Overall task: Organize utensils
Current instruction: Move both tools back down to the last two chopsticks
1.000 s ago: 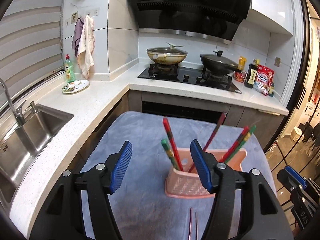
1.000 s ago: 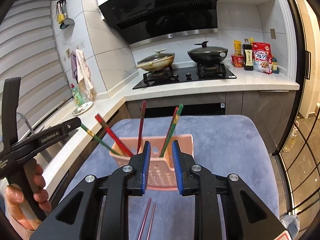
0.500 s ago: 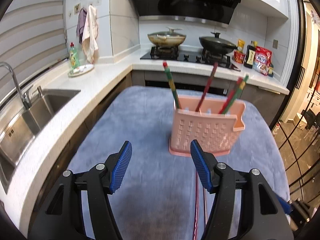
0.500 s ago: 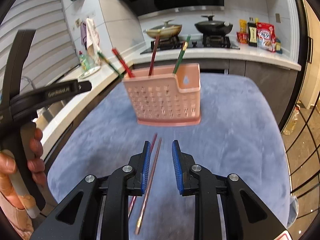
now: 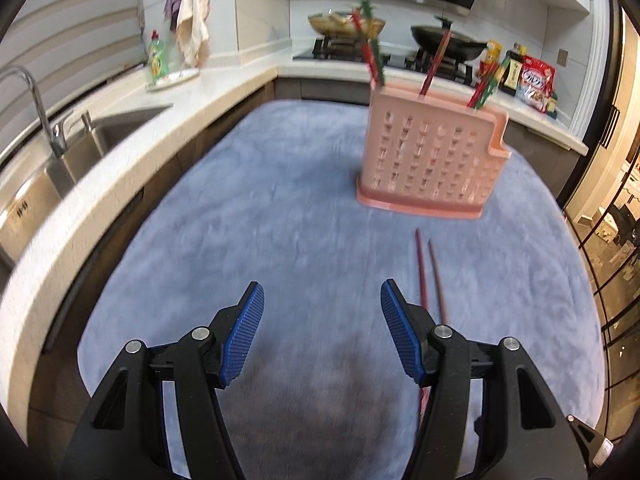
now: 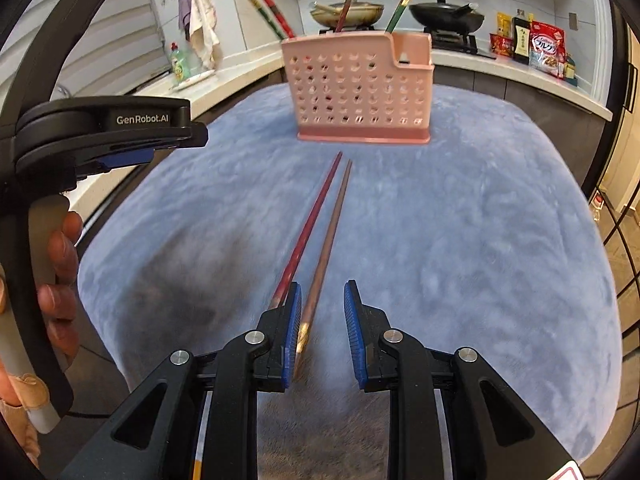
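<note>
A pink perforated utensil holder (image 5: 430, 160) (image 6: 360, 88) stands on the blue mat and holds several red and green chopsticks. A dark red chopstick (image 6: 308, 232) and a brown chopstick (image 6: 326, 244) lie side by side on the mat in front of it; they also show in the left wrist view (image 5: 426, 276). My right gripper (image 6: 320, 320) is open and low over their near ends, the brown one between the jaws. My left gripper (image 5: 322, 332) is wide open and empty, left of the chopsticks.
The blue mat (image 5: 280, 240) covers the table. A white counter with a sink (image 5: 60, 152) runs along the left. A stove with two pans (image 5: 400, 36) and food packets (image 5: 534, 80) are at the back. The left gripper's body and hand (image 6: 60, 208) show in the right wrist view.
Both grippers have pulled back from the holder and dropped low toward the mat. The right gripper has opened wider and now straddles the near end of the brown chopstick.
</note>
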{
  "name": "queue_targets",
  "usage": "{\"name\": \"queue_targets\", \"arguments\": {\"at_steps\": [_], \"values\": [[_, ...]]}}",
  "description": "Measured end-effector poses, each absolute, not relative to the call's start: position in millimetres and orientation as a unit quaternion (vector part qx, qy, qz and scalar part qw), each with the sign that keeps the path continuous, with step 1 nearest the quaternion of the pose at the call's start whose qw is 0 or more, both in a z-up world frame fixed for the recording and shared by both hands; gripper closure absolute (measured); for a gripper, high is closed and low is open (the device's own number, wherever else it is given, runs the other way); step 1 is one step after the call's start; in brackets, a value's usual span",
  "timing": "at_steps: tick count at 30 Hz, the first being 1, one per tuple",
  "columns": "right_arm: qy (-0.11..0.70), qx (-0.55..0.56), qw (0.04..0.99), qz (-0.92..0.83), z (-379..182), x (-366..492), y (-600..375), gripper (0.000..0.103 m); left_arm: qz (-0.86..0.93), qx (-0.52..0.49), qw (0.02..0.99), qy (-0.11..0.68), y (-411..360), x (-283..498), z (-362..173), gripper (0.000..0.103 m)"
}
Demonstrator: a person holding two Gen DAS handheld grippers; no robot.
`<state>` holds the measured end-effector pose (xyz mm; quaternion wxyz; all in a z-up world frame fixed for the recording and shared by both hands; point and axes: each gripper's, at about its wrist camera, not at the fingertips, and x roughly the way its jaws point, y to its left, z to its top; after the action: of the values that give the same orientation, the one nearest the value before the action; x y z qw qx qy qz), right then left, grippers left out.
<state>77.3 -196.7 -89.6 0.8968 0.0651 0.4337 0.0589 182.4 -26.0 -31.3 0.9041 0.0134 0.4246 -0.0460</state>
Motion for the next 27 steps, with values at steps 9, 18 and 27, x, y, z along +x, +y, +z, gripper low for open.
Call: {"name": "queue_targets", "arguments": {"at_steps": [9,18,27], "values": [[0.462,0.073,0.881,0.065,-116,78,-184,0.08,-0.036,0.016,0.892,0.45,-14,168,-59,0.045],[0.462,0.065,0.883,0.052,-121,79,-185,0.091,-0.038,0.018,0.885,0.464,-15,159,-71,0.045],[0.453,0.095,0.886,0.019,-114,76,-220,0.096,-0.062,0.027,0.877,0.475,-29,144,-82,0.039]]}}
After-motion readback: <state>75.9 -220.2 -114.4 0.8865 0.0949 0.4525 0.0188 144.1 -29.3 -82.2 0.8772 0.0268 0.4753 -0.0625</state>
